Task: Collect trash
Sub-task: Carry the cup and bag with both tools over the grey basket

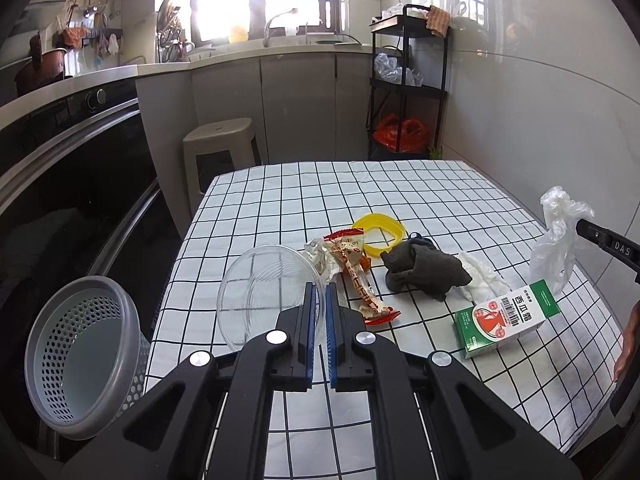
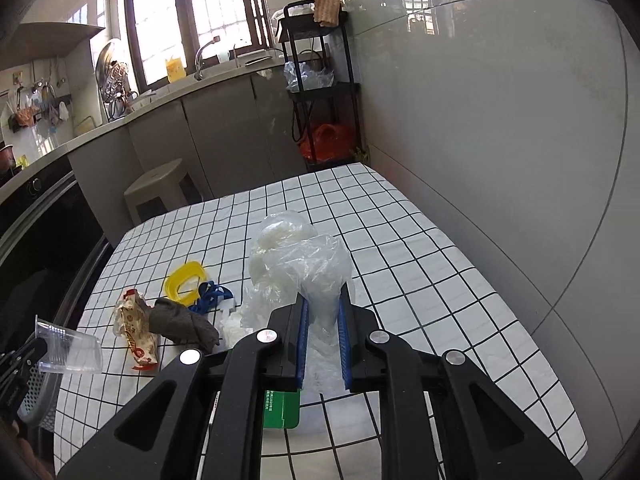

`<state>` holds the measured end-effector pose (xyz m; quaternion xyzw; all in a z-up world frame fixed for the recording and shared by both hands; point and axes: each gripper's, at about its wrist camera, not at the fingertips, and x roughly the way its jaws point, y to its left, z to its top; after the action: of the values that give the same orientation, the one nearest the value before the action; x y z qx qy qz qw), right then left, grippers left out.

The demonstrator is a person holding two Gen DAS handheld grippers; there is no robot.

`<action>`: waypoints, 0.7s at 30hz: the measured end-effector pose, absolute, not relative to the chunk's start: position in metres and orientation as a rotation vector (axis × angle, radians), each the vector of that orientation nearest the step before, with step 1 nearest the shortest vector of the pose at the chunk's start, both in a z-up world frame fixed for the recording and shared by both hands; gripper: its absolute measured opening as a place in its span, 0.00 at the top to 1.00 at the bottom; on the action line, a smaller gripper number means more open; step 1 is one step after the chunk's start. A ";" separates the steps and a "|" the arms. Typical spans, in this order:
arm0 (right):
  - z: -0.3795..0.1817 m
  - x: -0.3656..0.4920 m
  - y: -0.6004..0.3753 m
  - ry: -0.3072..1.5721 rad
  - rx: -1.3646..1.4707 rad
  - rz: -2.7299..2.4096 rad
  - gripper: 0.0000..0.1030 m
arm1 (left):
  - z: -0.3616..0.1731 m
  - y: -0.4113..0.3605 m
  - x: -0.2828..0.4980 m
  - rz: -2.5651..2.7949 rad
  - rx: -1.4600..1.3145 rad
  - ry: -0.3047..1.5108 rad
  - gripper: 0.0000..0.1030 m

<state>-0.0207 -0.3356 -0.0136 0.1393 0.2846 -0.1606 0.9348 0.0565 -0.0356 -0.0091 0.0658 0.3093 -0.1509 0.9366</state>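
My left gripper (image 1: 320,292) is shut on the rim of a clear plastic cup (image 1: 266,292), held above the table's near left side; the same cup (image 2: 70,350) shows at the left of the right wrist view. My right gripper (image 2: 323,308) is shut on a crumpled clear plastic bag (image 2: 300,264), lifted off the table; that bag (image 1: 560,236) hangs at the right of the left wrist view. On the checked tablecloth (image 1: 280,200) lie a red-and-white snack wrapper (image 1: 356,276), a dark grey cloth (image 1: 424,270), a white tissue (image 1: 480,278), a yellow ring (image 1: 380,232) and a green-and-white carton (image 1: 504,318).
A grey perforated bin (image 1: 80,356) stands off the table's left edge, beside the dark oven front (image 1: 72,184). A beige stool (image 1: 220,148) and a black shelf rack (image 1: 408,80) stand beyond the table. A grey wall (image 2: 500,140) runs along the right side. A blue strap (image 2: 212,294) lies by the yellow ring.
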 end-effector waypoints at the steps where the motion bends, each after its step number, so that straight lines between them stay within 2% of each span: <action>1: -0.009 -0.024 -0.334 0.564 0.284 -0.327 0.87 | -0.007 -0.034 0.054 -0.306 0.135 0.625 0.95; 10: 0.022 -0.043 -0.323 0.451 0.279 -0.327 0.87 | 0.003 -0.015 0.040 -0.277 0.103 0.605 0.95; 21: 0.014 -0.025 -0.272 0.518 0.299 -0.152 0.87 | 0.007 0.029 0.033 -0.189 0.066 0.609 0.95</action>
<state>-0.0253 -0.2721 0.0138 0.1472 0.2550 -0.0749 0.9527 0.0328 0.0293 0.0073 0.0323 0.2994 -0.0931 0.9490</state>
